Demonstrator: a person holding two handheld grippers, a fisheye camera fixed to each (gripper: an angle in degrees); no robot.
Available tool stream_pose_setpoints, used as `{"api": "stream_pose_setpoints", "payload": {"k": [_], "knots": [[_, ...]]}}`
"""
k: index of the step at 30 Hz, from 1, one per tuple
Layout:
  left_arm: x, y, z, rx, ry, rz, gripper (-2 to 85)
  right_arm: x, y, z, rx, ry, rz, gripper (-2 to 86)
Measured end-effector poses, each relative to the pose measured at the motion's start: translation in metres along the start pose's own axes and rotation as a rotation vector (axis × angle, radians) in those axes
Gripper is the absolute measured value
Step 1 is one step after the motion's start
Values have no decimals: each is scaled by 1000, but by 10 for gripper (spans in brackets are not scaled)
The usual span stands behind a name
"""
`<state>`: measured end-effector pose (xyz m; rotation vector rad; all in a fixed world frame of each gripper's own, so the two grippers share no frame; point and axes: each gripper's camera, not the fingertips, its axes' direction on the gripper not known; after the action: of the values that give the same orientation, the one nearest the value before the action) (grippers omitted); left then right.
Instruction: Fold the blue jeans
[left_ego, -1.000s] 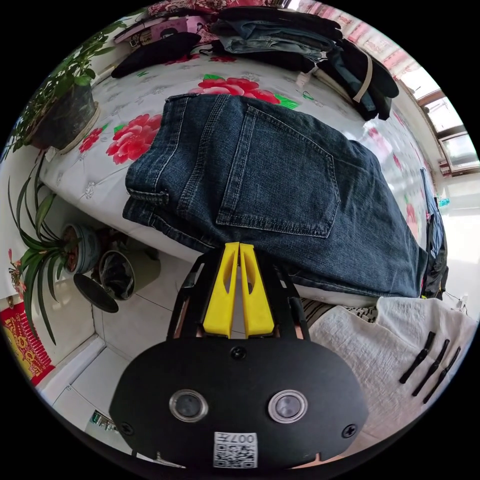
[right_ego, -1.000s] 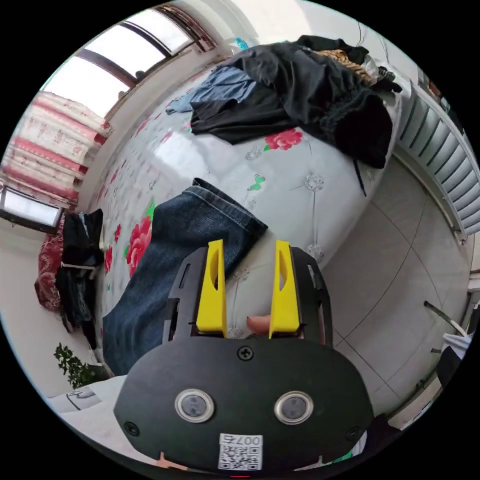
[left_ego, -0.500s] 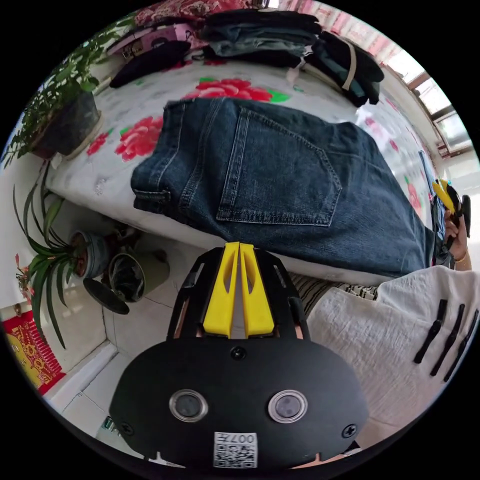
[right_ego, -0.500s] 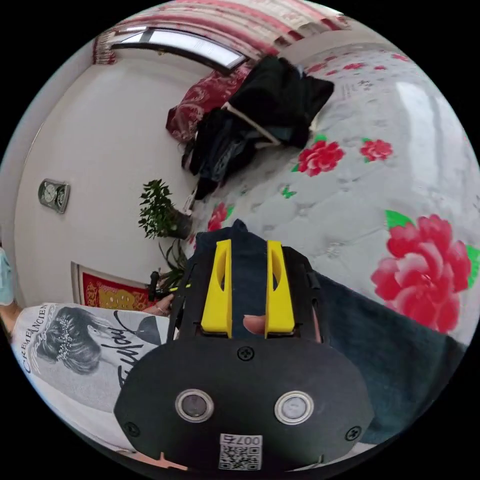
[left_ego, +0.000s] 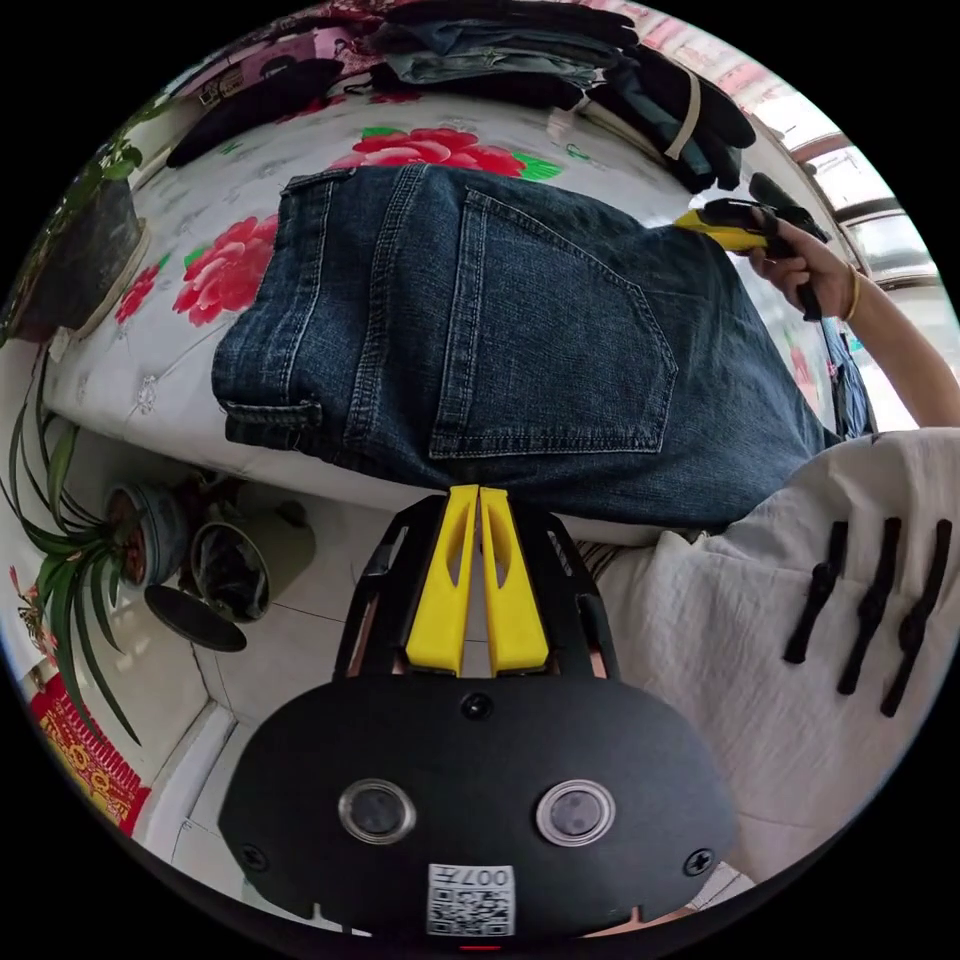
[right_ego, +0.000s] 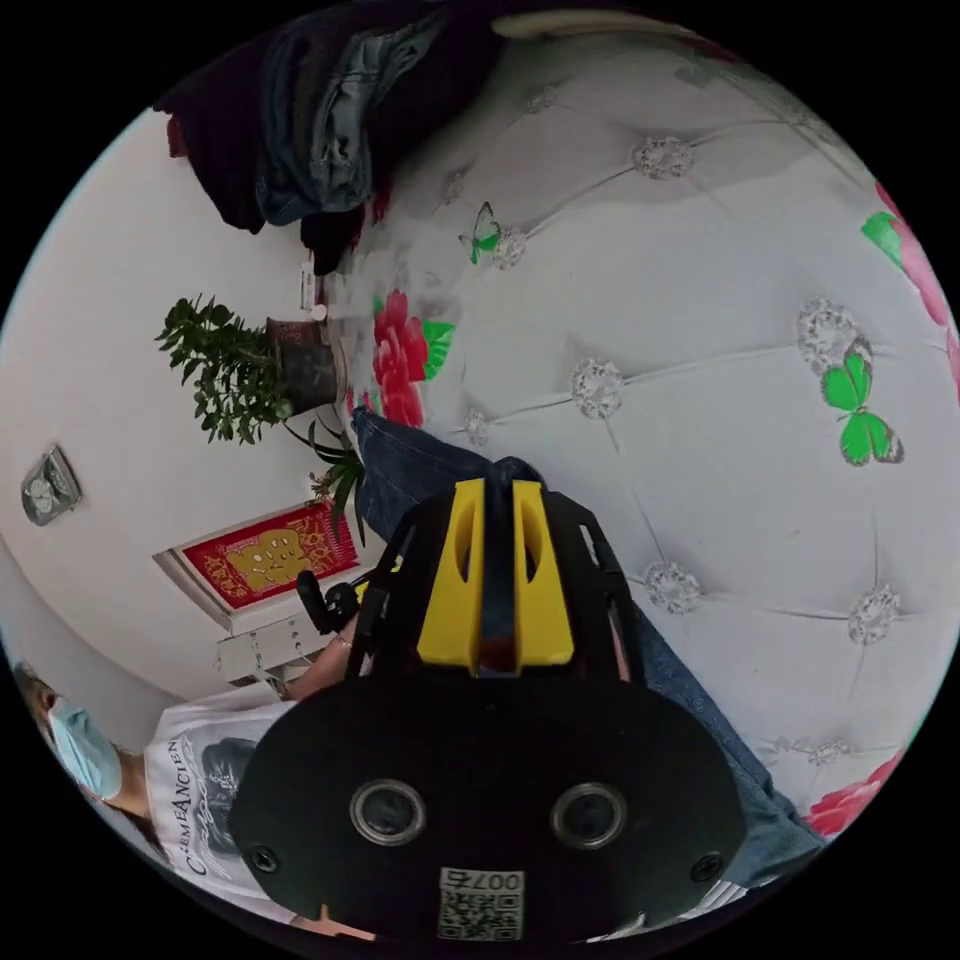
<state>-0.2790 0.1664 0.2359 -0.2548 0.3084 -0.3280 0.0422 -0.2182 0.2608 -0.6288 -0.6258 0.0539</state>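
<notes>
On the white flowered bed (left_ego: 200, 190), dark blue denim jeans (left_ego: 520, 330) overhang the near edge. The left hand-held gripper (left_ego: 478, 492), jaws together, touches them; the right hand-held gripper (right_ego: 497, 485) pinches denim, bare quilt beyond.

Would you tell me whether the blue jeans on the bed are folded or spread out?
Folded: the blue jeans lie doubled on the bed, back pocket up, layered edges visible at the waistband.

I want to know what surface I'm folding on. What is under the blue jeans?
The blue jeans lie on a white quilted bed cover printed with red flowers. The part of the cover directly beneath the denim is hidden.
</notes>
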Motion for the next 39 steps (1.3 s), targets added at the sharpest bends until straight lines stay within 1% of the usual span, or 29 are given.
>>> {"api": "stream_pose_setpoints", "payload": {"k": [1,4,6,8,11,12,15,17,18,20,21,22,23,26,29,31,34,37,39], "knots": [[-4,-3,0,-7,11,-7,-10,4,-6,-8,50,9,-9,12],[-24,-17,-10,70,44,-92,-10,28,-7,-23,170,-96,30,5],[-36,-31,-10,77,87,-146,-9,43,1,-34,264,-127,71,5],[-46,-42,-6,47,118,-119,-9,55,24,-56,403,-88,104,12],[-52,-33,-7,86,138,-88,-8,59,70,-82,485,-60,22,23],[-54,-30,-8,98,148,-99,-7,60,82,-86,499,-43,4,25],[-62,-15,-15,133,207,-168,1,78,159,-105,552,45,-17,31],[-65,-6,-18,128,220,-185,10,112,240,-119,654,74,83,37],[-65,-3,-19,122,211,-185,11,122,263,-123,693,73,119,39],[-64,4,-19,105,162,-182,11,160,363,-132,886,98,310,45],[-65,5,-19,105,152,-187,9,168,390,-132,947,120,367,47],[-66,7,-17,107,143,-210,7,183,443,-131,1062,163,487,50],[-67,9,-15,116,166,-241,4,199,492,-126,1156,174,618,54],[-72,10,-9,147,284,-340,1,231,582,-106,1338,126,818,64],[-74,13,-8,198,378,-433,0,258,624,-83,1434,44,897,70],[-72,15,-9,218,413,-464,0,272,631,-71,1475,-20,885,70],[-69,21,-16,241,414,-480,2,285,622,-54,1492,-67,837,64],[-68,29,-25,270,417,-492,13,282,609,-40,1582,-62,798,52],[-70,35,-27,292,432,-515,29,281,601,-33,1619,-82,814,39]]}}
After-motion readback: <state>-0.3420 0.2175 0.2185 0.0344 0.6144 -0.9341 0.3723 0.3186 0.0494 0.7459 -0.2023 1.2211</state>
